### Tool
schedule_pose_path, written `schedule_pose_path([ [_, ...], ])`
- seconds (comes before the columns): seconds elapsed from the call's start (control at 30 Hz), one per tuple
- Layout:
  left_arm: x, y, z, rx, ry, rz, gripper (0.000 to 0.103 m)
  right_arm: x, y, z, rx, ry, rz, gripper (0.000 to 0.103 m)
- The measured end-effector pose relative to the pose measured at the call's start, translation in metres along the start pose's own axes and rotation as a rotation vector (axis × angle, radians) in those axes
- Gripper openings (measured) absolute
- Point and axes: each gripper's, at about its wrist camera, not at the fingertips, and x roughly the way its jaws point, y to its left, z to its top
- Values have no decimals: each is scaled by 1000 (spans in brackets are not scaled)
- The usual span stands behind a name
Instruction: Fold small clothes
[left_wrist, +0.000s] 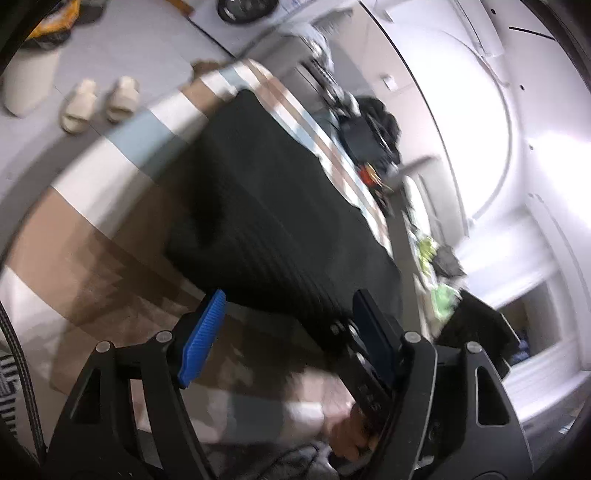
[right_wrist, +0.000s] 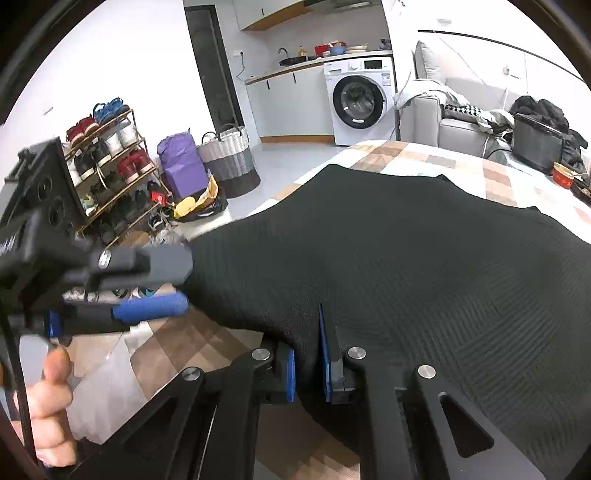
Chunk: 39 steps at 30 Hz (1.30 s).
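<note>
Black ribbed knit garment (right_wrist: 388, 258) spread flat on bed with patchwork cover of brown, white and pale blue squares (right_wrist: 424, 158). Right tool (right_wrist: 308, 363) pinched tight on near edge fold of that knit. Left tool (left_wrist: 288, 332) gaping wide, blue pads clear of cloth, nothing held. Left wrist view smeared; garment's near hem hidden behind tool. Far-right clutter hard to make out.

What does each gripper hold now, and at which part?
The right gripper is shut on the black garment, pinching its near edge. The left gripper is open and holds nothing.
</note>
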Motion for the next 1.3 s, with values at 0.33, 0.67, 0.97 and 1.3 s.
schedule_pose_path([
  [0.33, 31, 25, 0, -164, 58, -131, 69, -11, 1, -5, 22, -27, 9, 11],
  [0.67, 38, 13, -13, -133, 174, -198, 69, -19, -7, -3, 81, -43, 20, 11],
  [0.97, 42, 31, -6, -273, 119, -268, 69, -25, -4, -4, 69, -54, 13, 11],
  [1.3, 46, 37, 10, -300, -55, -158, 69, -18, 7, -18, 37, -17, 31, 11],
])
